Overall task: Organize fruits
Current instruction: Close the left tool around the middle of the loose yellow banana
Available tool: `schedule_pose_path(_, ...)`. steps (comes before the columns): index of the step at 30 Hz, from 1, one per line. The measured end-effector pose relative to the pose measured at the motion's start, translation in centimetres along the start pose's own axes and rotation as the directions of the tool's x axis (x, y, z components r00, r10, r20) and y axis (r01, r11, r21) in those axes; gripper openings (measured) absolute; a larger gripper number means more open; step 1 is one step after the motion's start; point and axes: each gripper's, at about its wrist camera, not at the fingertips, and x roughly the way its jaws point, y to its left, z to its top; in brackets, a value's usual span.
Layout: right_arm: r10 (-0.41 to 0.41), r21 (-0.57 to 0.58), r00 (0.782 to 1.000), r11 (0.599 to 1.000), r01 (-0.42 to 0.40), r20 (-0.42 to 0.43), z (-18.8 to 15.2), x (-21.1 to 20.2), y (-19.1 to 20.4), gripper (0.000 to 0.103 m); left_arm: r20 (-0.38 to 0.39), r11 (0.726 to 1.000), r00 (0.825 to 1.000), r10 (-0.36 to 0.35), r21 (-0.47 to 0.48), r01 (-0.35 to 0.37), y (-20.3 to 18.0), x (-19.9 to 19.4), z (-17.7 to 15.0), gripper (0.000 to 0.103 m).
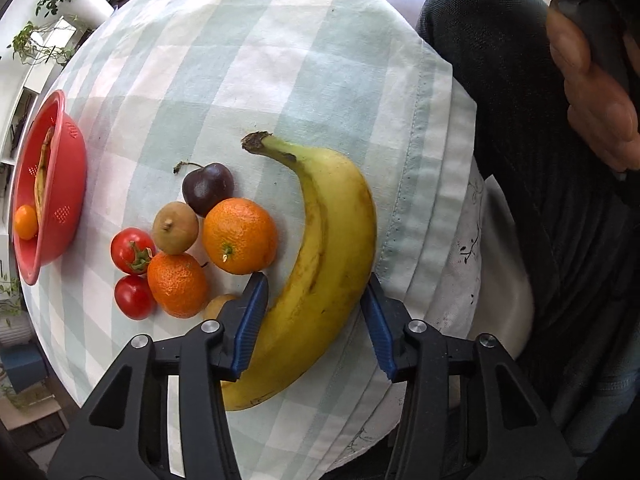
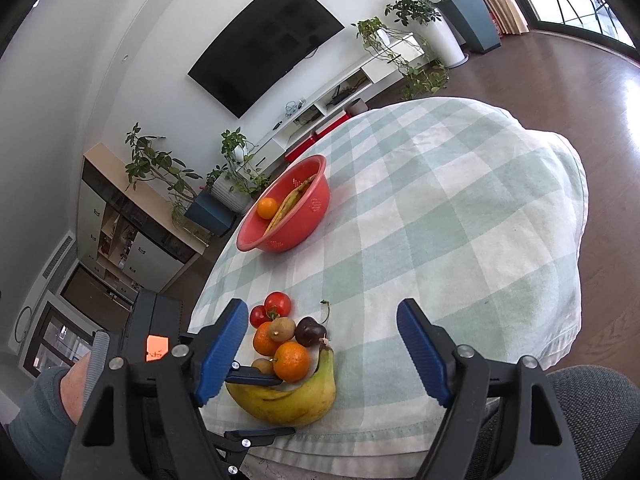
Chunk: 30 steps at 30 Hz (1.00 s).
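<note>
A yellow banana [image 1: 320, 248] lies on the checked cloth [image 1: 248, 60] near the table's front edge. My left gripper [image 1: 318, 280] points down over it, and both blue pads touch its sides, so it is shut on the banana. Left of the banana sit an orange [image 1: 239, 236], a mandarin [image 1: 177, 284], a dark cherry [image 1: 208, 188], a kiwi [image 1: 175, 227] and two tomatoes [image 1: 132, 250]. A second kiwi [image 1: 218, 306] is half hidden behind a finger. My right gripper [image 2: 322, 308] hangs open above the pile with nothing between its fingers.
A red colander bowl [image 2: 312, 216] stands farther back on the table, holding a banana and a small orange [image 2: 267, 208]. A person's lap [image 1: 520, 160] and hand [image 1: 592, 92] are at the table's near edge. Plants, a shelf and a wall screen stand beyond the table.
</note>
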Motion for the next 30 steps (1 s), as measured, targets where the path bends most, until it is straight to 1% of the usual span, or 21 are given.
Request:
schedule_pose_path(3,-0.003,-0.002,1.0,1.0,0.003,-0.008,0.0,0.2,0.1,0.08,0.001,1.0,1.0,0.01,0.003,-0.01,-0.1,-0.4,0.1,0.041)
schedule_pose_path(5,-0.009,-0.013,1.0,1.0,0.009,-0.011,0.0,0.4,0.3,0.08,0.001,0.999,1.0,0.025,0.023,-0.025,-0.7,-0.7,0.4,0.038)
schedule_pose_path(6,-0.011,-0.016,1.0,1.0,0.011,-0.014,0.0,0.5,0.3,0.08,0.009,0.999,0.999,0.032,0.03,-0.032,-0.9,-0.8,0.4,0.036)
schedule_pose_path(9,-0.015,-0.02,1.0,1.0,0.014,-0.011,-0.1,0.5,0.4,0.08,0.054,0.999,0.997,0.049,0.012,-0.05,-1.6,-1.4,0.5,0.034)
schedule_pose_path(11,-0.015,-0.017,1.0,1.0,0.015,-0.011,0.0,0.7,0.4,0.08,0.096,0.999,0.994,0.046,-0.022,-0.044,-1.6,-2.0,0.0,0.034)
schedule_pose_path(13,-0.016,-0.019,1.0,1.0,0.016,-0.011,0.0,0.8,0.4,0.08,0.143,0.997,0.989,0.039,-0.077,-0.028,-1.6,-2.1,-1.6,0.034)
schedule_pose_path(17,-0.024,-0.032,1.0,0.999,0.023,-0.011,0.0,0.8,0.5,0.08,0.223,0.984,0.975,-0.006,-0.174,0.046,-0.2,-3.5,-3.6,0.034)
schedule_pose_path(21,-0.039,-0.044,0.999,0.998,0.038,-0.014,0.0,0.9,0.5,0.08,0.304,0.964,0.952,-0.03,-0.242,0.107,0.1,-4.4,-6.1,0.034)
schedule_pose_path(24,-0.059,-0.069,0.998,0.996,0.057,-0.024,-0.1,1.3,1.0,0.08,0.37,0.941,0.928,-0.035,-0.3,0.155,0.3,-5.1,-8.4,0.034)
schedule_pose_path(26,-0.078,-0.102,0.996,0.992,0.074,-0.031,-0.4,1.5,1.6,0.08,0.414,0.921,0.91,-0.037,-0.339,0.191,0.3,-5.1,-9.8,0.034)
schedule_pose_path(30,-0.134,-0.202,0.99,0.972,0.121,-0.05,-1.2,2.4,3.2,0.078,0.499,0.869,0.866,-0.028,-0.416,0.268,1.2,-5.7,-12.8,0.034)
